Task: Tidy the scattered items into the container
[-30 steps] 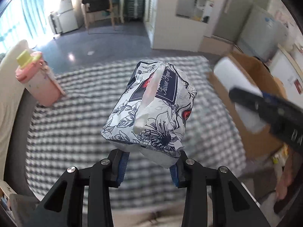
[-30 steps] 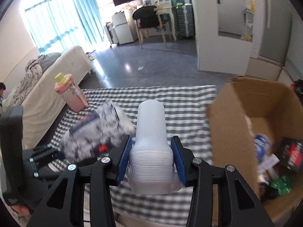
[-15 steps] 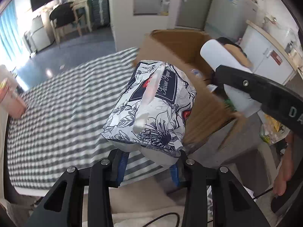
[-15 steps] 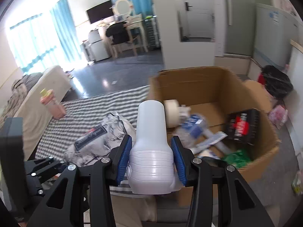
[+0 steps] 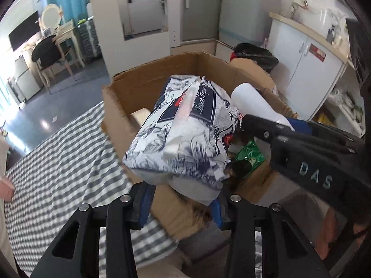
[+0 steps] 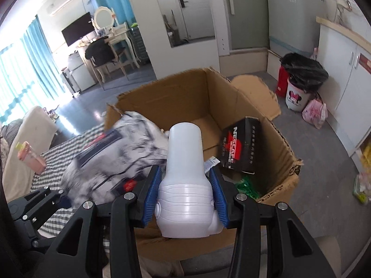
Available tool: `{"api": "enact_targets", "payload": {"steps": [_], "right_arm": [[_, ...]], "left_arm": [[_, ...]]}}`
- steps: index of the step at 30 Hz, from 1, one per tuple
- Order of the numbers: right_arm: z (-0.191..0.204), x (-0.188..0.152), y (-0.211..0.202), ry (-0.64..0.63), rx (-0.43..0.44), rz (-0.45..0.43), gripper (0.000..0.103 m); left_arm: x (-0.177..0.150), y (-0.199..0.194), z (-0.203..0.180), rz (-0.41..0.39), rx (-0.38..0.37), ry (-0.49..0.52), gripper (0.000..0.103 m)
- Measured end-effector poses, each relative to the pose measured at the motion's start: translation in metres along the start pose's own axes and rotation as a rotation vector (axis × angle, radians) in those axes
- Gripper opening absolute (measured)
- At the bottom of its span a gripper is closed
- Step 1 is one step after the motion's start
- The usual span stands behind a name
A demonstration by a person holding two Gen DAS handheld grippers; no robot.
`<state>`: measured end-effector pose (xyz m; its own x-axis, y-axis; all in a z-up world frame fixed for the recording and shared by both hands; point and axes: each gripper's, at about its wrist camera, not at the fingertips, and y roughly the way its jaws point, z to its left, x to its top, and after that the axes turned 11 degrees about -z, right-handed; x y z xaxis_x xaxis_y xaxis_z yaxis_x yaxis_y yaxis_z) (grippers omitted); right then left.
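Observation:
A floral-printed tissue pack (image 5: 185, 134) hangs over the open cardboard box (image 5: 143, 85), low between the fingers of my left gripper (image 5: 180, 205). Its jaws are opening, and the pads look just clear of the pack's sides. In the right wrist view the pack (image 6: 116, 157) is motion-blurred above the box's left wall (image 6: 176, 97). My right gripper (image 6: 185, 192) is shut on a white plastic bottle (image 6: 185, 162), held upright over the box's near edge. The bottle (image 5: 250, 102) also shows beside the pack in the left wrist view.
Inside the box lie a black Nescafe carton (image 6: 238, 148) and a green packet (image 6: 245, 185). A grey checked cloth (image 5: 58, 162) covers the surface left of the box, with a pink bottle (image 6: 30, 157) on it. A bin with a black bag (image 6: 299, 88) stands beyond.
Both grippers swung from over the checked cloth to above the cardboard box, carrying the pack and the bottle. The left jaws have widened around the pack.

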<state>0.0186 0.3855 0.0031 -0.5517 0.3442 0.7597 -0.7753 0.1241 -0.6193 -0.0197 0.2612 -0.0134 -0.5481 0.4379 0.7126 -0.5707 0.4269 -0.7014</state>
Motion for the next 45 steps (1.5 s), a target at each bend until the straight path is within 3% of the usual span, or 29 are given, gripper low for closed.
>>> {"api": "enact_targets", "payload": {"steps": [2, 4, 5, 6, 10, 16, 27, 34, 38, 45], "right_arm": [[-0.002, 0.002, 0.003, 0.008, -0.007, -0.008, 0.046], [-0.001, 0.004, 0.004, -0.003, -0.051, -0.017, 0.071], [0.000, 0.006, 0.004, -0.013, -0.081, -0.030, 0.079], [0.000, 0.008, 0.003, -0.013, -0.090, -0.042, 0.079], [-0.001, 0.013, 0.001, 0.036, -0.052, -0.057, 0.079], [0.012, 0.015, -0.008, 0.025, -0.026, -0.064, 0.079], [0.076, 0.019, -0.037, -0.101, 0.115, -0.083, 0.083], [0.112, 0.010, -0.028, -0.161, 0.189, -0.063, 0.083], [0.123, 0.005, -0.023, -0.181, 0.201, -0.050, 0.083], [0.126, 0.005, -0.022, -0.180, 0.190, -0.054, 0.083]], "left_arm": [[0.002, 0.006, -0.006, -0.022, 0.010, 0.035, 0.069], [0.003, 0.001, -0.012, -0.075, 0.040, 0.070, 0.093], [0.003, -0.003, -0.013, -0.111, 0.059, 0.087, 0.096], [0.002, -0.007, -0.013, -0.137, 0.069, 0.102, 0.100], [0.005, -0.015, -0.007, -0.171, 0.084, 0.126, 0.102], [0.003, -0.028, 0.018, -0.164, 0.130, 0.077, 0.102], [-0.030, -0.085, 0.112, -0.115, 0.363, -0.189, 0.102], [-0.057, -0.103, 0.155, -0.110, 0.474, -0.355, 0.103], [-0.064, -0.106, 0.167, -0.105, 0.492, -0.394, 0.103], [-0.065, -0.107, 0.169, -0.105, 0.503, -0.376, 0.103]]}}
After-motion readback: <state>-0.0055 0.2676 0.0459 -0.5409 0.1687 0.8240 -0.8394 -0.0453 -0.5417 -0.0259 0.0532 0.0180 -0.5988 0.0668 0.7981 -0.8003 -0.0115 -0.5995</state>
